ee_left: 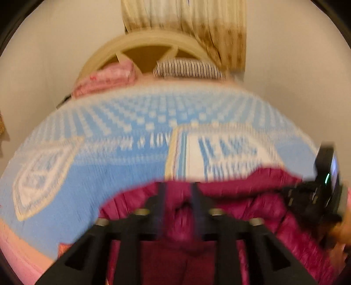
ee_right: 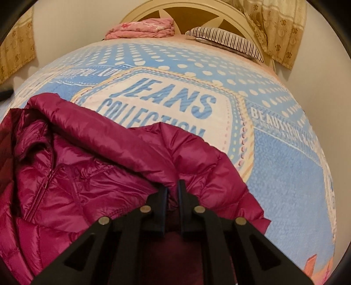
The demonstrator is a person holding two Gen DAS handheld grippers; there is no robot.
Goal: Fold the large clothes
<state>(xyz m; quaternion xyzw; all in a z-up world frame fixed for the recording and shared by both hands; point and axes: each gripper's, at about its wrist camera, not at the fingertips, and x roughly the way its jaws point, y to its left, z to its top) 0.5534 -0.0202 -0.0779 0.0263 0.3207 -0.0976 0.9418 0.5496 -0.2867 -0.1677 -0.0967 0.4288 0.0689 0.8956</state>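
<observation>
A magenta puffer jacket [ee_right: 92, 175] lies crumpled on the near part of a bed, zip front up and collar towards the left in the right wrist view. My right gripper [ee_right: 172, 186] is shut on a fold of the jacket's far edge, and the fabric bunches around the narrow slit between its fingers. In the blurred left wrist view the same jacket [ee_left: 241, 197] fills the bottom. My left gripper [ee_left: 178, 186] stands over it with its fingers clearly apart, and a soft bulge of fabric sits in the gap. The black body of the right-hand unit [ee_left: 326, 173] shows at the right edge.
The bed is covered by a light blue blanket [ee_right: 285, 171] with a white "JEANS COLLECTION" patch [ee_right: 166, 98]. At its head are a folded pink quilt [ee_right: 142, 28], a striped pillow [ee_right: 226, 37], a cream headboard [ee_right: 188, 6] and a beige curtain [ee_right: 278, 28]. Pale walls flank the bed.
</observation>
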